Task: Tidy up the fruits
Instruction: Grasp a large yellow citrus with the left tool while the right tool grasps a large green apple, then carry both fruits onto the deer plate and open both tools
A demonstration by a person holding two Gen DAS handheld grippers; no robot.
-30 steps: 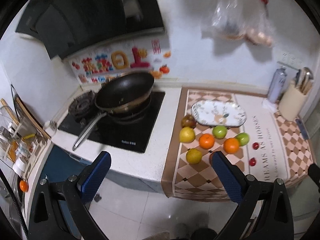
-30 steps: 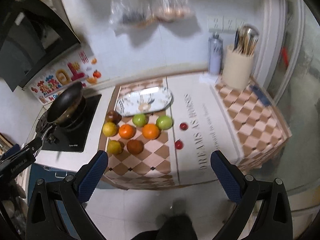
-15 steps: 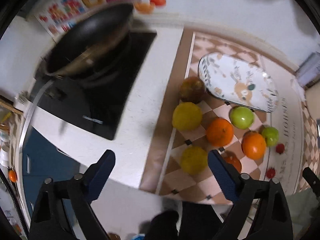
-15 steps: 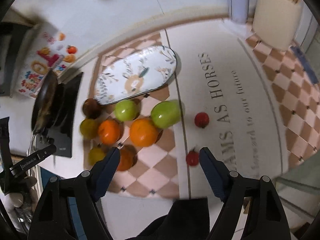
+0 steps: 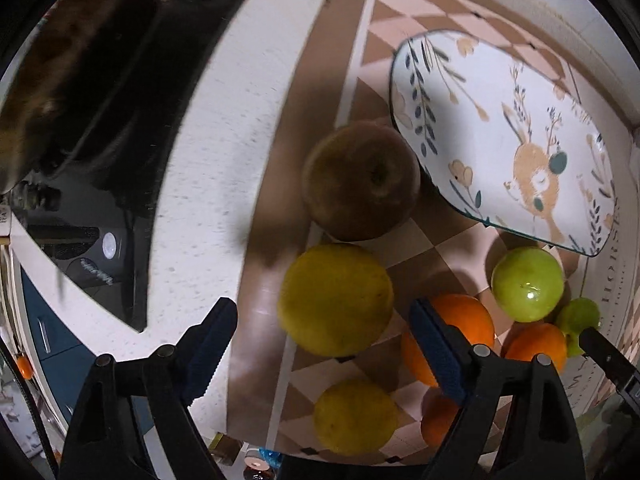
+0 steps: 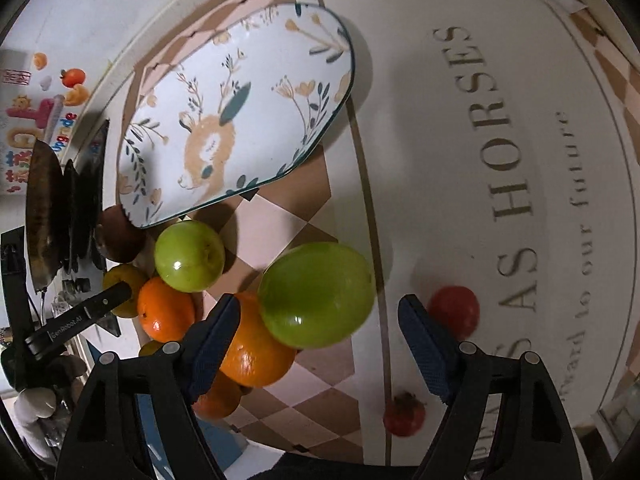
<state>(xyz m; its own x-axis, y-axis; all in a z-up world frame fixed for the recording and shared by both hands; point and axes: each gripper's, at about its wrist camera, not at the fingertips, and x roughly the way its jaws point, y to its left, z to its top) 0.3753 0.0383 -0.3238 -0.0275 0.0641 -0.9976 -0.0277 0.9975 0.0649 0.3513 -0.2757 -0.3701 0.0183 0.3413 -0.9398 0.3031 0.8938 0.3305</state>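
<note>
My left gripper [image 5: 324, 336] is open, its fingers on either side of a yellow fruit [image 5: 336, 298] and not touching it. A brown fruit [image 5: 360, 180] lies beyond it against the deer-patterned plate [image 5: 500, 128]. A second yellow fruit [image 5: 354, 416], oranges [image 5: 464, 320] and a green apple [image 5: 528, 284] lie nearby. My right gripper [image 6: 320, 332] is open around a large green fruit [image 6: 316, 294], above an orange [image 6: 252, 356]. The plate [image 6: 240, 112] is empty in the right wrist view, with a green apple [image 6: 190, 256] just below it.
A black pan [image 5: 60, 80] sits on the dark cooktop [image 5: 132, 160] to the left. Two small red fruits [image 6: 454, 310] [image 6: 404, 414] lie on the printed mat [image 6: 500, 140] to the right. The counter's front edge runs just below the fruit.
Both grippers have dropped down close over the fruit cluster. The left one now brackets the yellow fruit and the right one the large green fruit. Nothing has been grasped.
</note>
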